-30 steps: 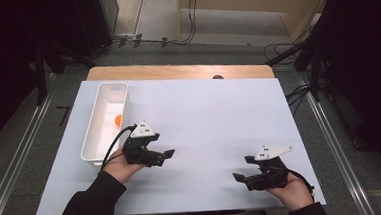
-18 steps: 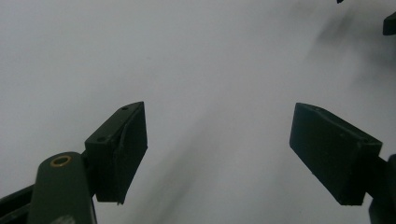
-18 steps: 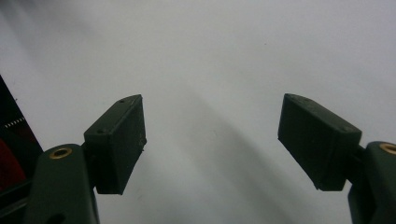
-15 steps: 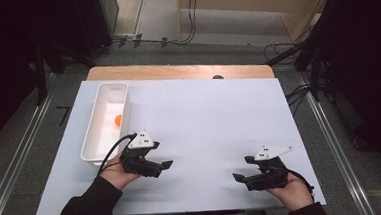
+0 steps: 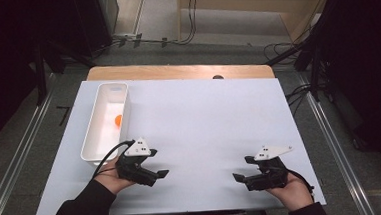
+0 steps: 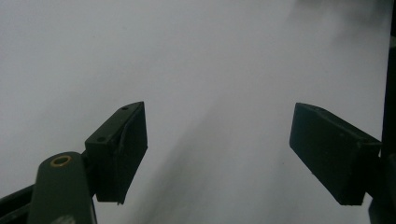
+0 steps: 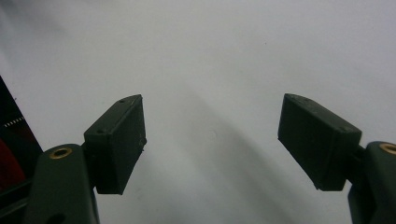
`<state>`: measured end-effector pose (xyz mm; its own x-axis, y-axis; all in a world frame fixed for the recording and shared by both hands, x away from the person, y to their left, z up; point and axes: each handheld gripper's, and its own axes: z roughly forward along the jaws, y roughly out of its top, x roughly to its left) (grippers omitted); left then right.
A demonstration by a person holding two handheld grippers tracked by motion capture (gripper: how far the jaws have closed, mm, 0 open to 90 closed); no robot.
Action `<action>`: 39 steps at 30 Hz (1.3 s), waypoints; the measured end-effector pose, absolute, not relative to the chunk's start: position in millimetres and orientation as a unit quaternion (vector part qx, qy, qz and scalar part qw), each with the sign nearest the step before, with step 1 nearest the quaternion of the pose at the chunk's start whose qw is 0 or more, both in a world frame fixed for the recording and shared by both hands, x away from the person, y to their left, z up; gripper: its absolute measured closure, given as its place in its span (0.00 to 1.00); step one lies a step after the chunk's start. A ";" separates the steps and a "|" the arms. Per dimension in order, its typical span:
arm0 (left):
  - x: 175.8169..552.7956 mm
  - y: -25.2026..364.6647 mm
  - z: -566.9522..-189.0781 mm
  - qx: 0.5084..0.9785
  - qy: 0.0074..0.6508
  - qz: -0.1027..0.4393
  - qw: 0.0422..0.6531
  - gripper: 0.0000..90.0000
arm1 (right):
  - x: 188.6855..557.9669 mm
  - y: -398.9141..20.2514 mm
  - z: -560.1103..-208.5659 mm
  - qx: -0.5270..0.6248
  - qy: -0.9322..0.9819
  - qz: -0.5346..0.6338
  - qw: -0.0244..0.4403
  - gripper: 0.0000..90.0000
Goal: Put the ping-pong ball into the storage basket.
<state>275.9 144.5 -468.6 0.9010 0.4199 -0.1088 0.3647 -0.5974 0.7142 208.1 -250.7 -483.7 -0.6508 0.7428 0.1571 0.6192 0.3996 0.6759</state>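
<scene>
Orange ball [image 5: 118, 120] in the white bin [image 5: 91, 143] looks light, smooth; grip its sides. Both grippers' fingers [image 6: 122, 149] released, empty.

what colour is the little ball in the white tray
Orange; the ball lies in the white tray, clearest in the high view.

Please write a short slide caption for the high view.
Two open grippers, left and right, rest near a white bin.
</scene>
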 end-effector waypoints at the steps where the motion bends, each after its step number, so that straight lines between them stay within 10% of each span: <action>1: 275.4 145.8 -468.8 0.893 0.219 0.034 0.392 0.21 | 208.1 -250.6 -483.6 0.410 0.832 0.364 0.085 0.24; 39: 259.0 181.2 -472.1 0.902 0.209 0.030 0.376 0.21 | 208.9 -251.2 -483.7 0.410 0.830 0.369 0.081 0.24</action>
<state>259.0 181.2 -472.1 0.9110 0.3994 -0.1031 0.3543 -0.6295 0.6916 208.9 -251.2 -483.7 -0.6507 0.7404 0.1682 0.6214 0.3921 0.6783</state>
